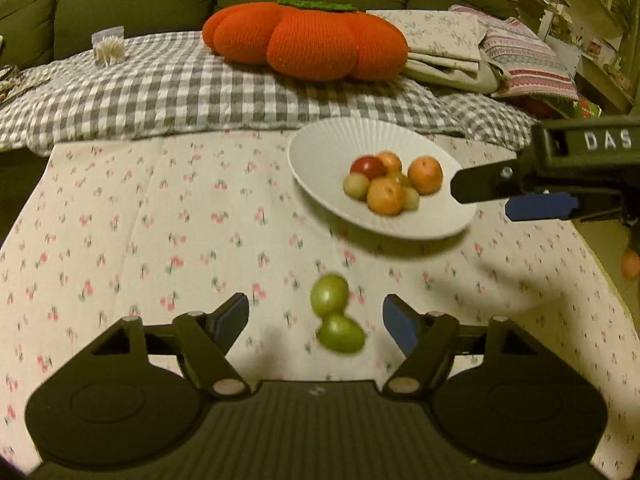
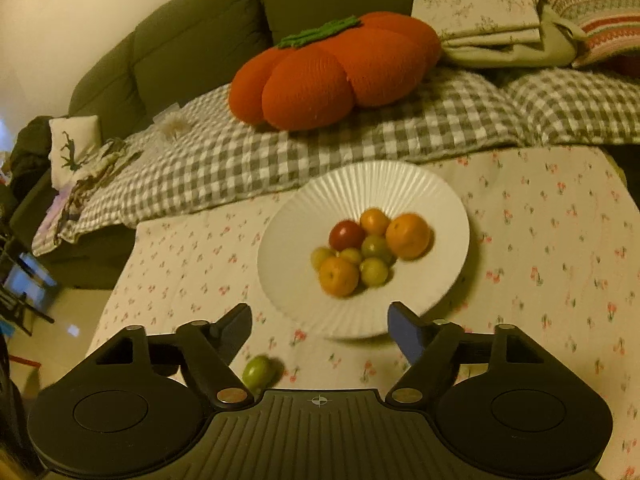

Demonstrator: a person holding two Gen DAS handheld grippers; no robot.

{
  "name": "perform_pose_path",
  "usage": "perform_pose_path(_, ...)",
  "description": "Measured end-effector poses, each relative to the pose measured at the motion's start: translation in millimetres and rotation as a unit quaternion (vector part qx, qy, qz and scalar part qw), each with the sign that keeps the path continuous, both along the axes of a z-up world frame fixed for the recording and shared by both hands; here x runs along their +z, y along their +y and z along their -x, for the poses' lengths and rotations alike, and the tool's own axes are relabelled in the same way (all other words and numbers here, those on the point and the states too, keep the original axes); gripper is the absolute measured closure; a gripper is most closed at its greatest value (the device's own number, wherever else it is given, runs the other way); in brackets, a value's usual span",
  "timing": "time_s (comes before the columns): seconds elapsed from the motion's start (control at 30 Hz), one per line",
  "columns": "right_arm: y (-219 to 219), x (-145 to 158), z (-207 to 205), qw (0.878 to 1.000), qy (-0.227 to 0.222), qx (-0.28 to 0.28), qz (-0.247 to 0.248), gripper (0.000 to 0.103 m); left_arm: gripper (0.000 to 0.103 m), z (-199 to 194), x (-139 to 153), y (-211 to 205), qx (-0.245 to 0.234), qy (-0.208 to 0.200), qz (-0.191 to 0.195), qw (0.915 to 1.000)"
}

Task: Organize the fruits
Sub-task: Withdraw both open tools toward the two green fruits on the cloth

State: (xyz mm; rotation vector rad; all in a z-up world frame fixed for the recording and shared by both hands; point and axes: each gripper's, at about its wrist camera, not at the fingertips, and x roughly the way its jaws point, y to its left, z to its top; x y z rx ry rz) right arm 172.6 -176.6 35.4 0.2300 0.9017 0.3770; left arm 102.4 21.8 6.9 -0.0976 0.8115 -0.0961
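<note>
**Green fruits loose on cloth, both grippers spread**

Two green fruits (image 1: 336,318) lie touching between the left gripper (image 1: 316,316) fingers, ungrasped. The right gripper (image 2: 320,326) is spread, empty, near the white plate (image 2: 448,208). Plate fruits appear blurred; one green fruit is partly hidden.

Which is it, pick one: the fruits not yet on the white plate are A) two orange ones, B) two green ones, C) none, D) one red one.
B: two green fruits lie on the cloth between the open left tongs, short of the white plate.
</note>
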Motion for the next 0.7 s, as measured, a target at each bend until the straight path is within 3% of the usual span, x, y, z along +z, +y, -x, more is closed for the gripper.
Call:
perform_pose_path(0.2, 7, -7, 22, 1.000, 0.024, -0.001, -0.005, 0.015, 0.029, 14, -19, -9, 0.003, 0.010, -0.012, 0.9999)
perform_pose_path(0.47, 7, -18, 32, 0.999, 0.030, 0.002, 0.019, 0.014, 0.030, 13, -36, -17, 0.003, -0.003, -0.031, 0.9995)
perform_pose_path(0.7, 0, -24, 32, 0.999, 0.037, -0.005, 0.024, 0.014, 0.042, 9, -46, -24, -0.012, -0.023, -0.029, 0.9992)
